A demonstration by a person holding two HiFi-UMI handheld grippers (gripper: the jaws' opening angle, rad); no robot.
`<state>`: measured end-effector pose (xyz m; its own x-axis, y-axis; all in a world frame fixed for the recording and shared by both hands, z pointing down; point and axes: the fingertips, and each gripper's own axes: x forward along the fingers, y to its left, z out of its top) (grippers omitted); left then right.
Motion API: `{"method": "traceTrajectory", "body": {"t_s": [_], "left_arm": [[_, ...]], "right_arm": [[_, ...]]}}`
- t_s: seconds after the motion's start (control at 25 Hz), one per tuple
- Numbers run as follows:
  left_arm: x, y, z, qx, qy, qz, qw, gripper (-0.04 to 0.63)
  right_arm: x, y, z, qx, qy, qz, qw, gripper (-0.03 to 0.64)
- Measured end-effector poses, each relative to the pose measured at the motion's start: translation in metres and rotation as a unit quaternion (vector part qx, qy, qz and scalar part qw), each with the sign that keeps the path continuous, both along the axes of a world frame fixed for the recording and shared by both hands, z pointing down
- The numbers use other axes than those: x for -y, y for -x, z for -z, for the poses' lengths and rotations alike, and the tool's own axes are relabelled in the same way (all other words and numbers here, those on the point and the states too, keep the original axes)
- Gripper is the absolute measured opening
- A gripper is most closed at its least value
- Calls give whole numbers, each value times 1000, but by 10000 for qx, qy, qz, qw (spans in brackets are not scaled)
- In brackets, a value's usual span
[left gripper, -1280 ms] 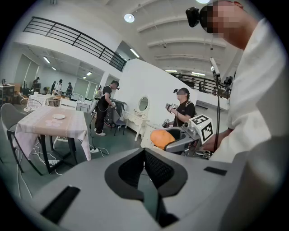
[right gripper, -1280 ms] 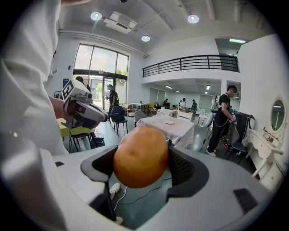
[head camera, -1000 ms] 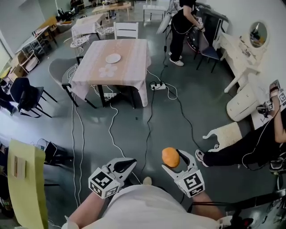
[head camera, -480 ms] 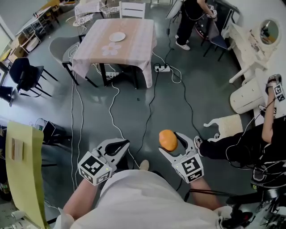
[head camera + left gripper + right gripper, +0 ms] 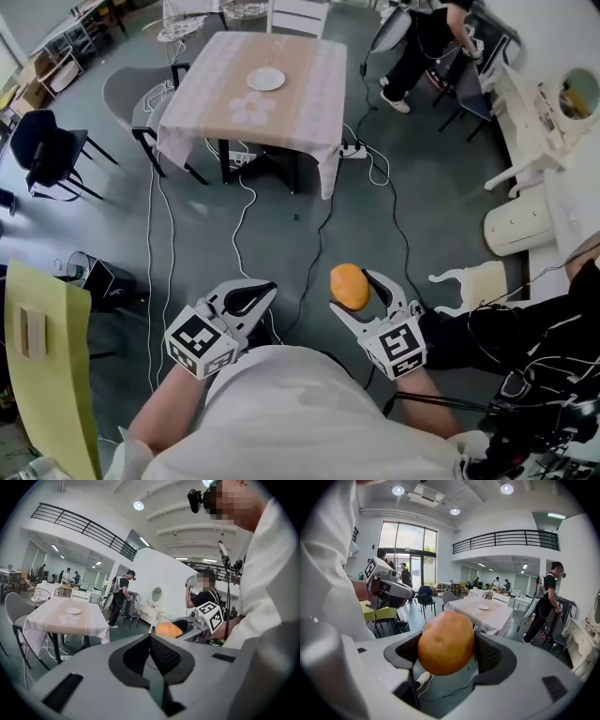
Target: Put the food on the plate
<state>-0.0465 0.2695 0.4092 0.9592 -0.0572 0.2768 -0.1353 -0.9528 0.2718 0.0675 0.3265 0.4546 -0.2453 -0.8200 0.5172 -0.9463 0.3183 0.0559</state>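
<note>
Transit phase here, I'd say: pickup looks done, delivery not started. The room is a big open hall with a grey floor (image 5: 441,206), and the dining table (image 5: 300,108) I'm aiming for sits well away ahead of me, under a pinkish tablecloth with a pale flower print. Chairs ring it, a grey chair (image 5: 127,94) on its left side and a white one at the far end. Loose cables (image 5: 236,225) snake over the floor between me and the table and run to a power strip (image 5: 352,150) by the near corner. Someone is standing off to the right beyond the table, clear of my line.

The white plate (image 5: 266,79) sits toward the far end of the tabletop and looks empty. The orange (image 5: 446,642) is nowhere near it yet: it's pinched between the jaws of the right gripper (image 5: 354,289), up in the air at about waist level. The left gripper (image 5: 270,287) has its jaws pressed together at the tips with nothing in them.

The next move is mostly walking: cross the floor without snagging those cables, reach over the near end of the table, bring the orange down onto the plate and only then let go, since it'll roll.
</note>
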Motion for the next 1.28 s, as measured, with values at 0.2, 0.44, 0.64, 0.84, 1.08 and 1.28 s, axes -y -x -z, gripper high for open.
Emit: {"method": "traceTrajectory", "body": {"t_s": [0.2, 0.44, 0.64, 0.84, 1.08, 1.28], "left_arm": [[88, 25, 17, -135, 54, 31, 9999, 9], [161, 61, 15, -127, 9, -239, 9996, 9], [210, 72, 9, -203, 204, 61, 9996, 9], [266, 76, 2, -132, 114, 434, 9989, 9], [359, 61, -5, -83, 339, 1365, 9900, 9], [421, 21, 11, -69, 274, 1611, 9865, 9]], "right_arm": [[94, 19, 17, -146, -76, 12, 9999, 363], [190, 48, 20, -192, -79, 92, 9997, 363], [251, 47, 13, -212, 44, 230, 9995, 363], [332, 29, 2, -338, 44, 523, 9981, 362], [443, -18, -14, -271, 24, 806, 9964, 362], [529, -61, -34, -402, 114, 1096, 9931, 363]]}}
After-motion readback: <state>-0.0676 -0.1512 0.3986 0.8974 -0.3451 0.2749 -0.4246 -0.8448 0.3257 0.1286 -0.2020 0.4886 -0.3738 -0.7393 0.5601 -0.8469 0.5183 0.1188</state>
